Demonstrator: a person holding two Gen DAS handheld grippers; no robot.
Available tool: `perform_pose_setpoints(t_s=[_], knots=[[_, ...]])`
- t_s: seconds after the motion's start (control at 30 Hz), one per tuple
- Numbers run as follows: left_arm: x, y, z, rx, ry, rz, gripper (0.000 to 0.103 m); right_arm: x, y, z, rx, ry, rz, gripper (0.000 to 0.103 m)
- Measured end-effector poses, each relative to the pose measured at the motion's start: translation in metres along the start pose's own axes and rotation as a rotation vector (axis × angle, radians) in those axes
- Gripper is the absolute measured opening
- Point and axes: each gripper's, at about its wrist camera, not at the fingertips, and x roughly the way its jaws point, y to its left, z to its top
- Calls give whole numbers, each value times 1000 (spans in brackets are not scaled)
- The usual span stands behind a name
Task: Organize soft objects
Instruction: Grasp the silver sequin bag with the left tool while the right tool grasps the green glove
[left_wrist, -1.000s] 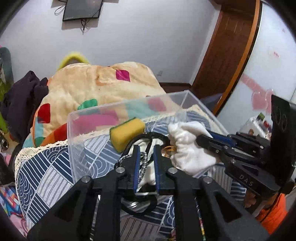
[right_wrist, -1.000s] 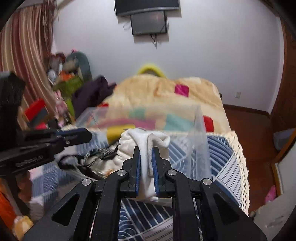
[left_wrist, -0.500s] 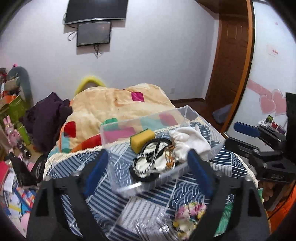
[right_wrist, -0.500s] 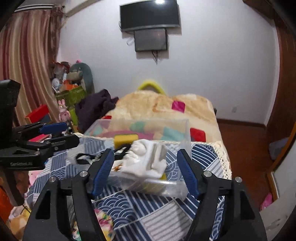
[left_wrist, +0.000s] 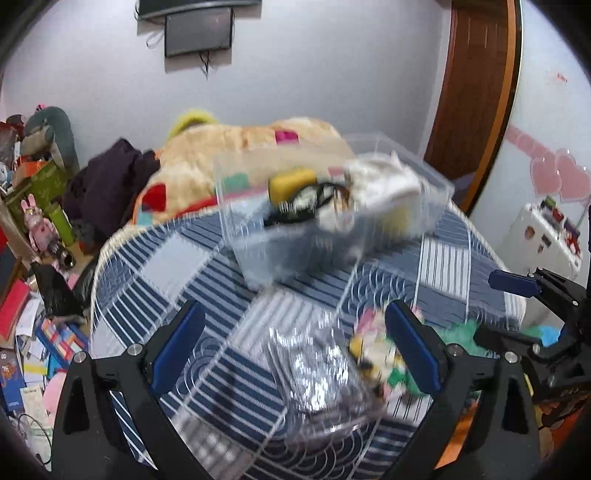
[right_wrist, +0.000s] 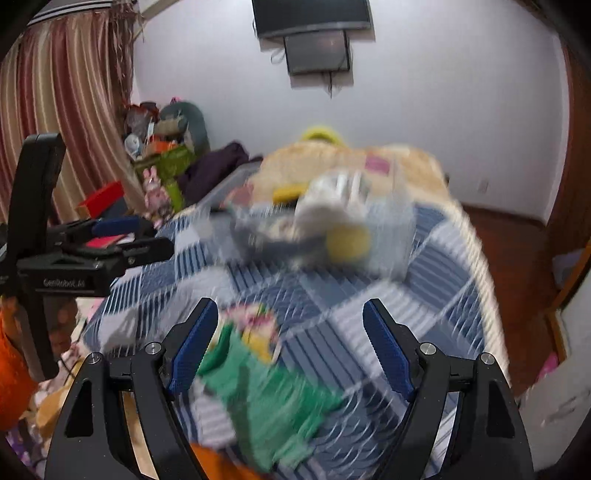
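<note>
A clear plastic bin (left_wrist: 424, 206) stands at the far side of the blue patterned table (left_wrist: 177, 266). It holds a white cloth (left_wrist: 384, 181), a yellow sponge (left_wrist: 291, 181) and a black-and-white cord (left_wrist: 295, 212). My left gripper (left_wrist: 293, 343) is open and empty, pulled back over a crinkly clear bag (left_wrist: 314, 365) and a floral scrunchie (left_wrist: 373, 347). My right gripper (right_wrist: 290, 343) is open and empty above a green cloth (right_wrist: 266, 402) and the scrunchie (right_wrist: 256, 328). The bin (right_wrist: 391, 236) shows blurred ahead.
A bed with a beige patchwork blanket (left_wrist: 251, 140) lies behind the table. Clutter, toys and boxes fill the floor at the left (left_wrist: 33, 229). A wooden door (left_wrist: 472, 92) is at the right. Striped curtains (right_wrist: 62, 122) hang at the left.
Both grippers opened, letting go of the cord and the white cloth inside the bin. Both then drew back toward the near side of the table.
</note>
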Motion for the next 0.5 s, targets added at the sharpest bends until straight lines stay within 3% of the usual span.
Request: perform_pose_setpoints(t_s=[0.1,0.17,0.27,0.33,0.4,0.5], knots=[[15,1,-16,-20,72,-17,99,12,6,-15,-34,72,13,78],[23,1,-25,-33,106,-23,99,18,8,-23,-42,109,20,71],[31,4,-35,-54,138,-41,99,24,8,-33,-40,133,10,56],[35,7,-41,-79,158,-64,99,22,6,-34,-44,117,-22,38],[36,9,-44,-95,156,-72,99,19,2,-32,-23,107,-7,27],[35,10,-47,-106,139,-90,93,14,-3,-30,-4,77,-8,17]])
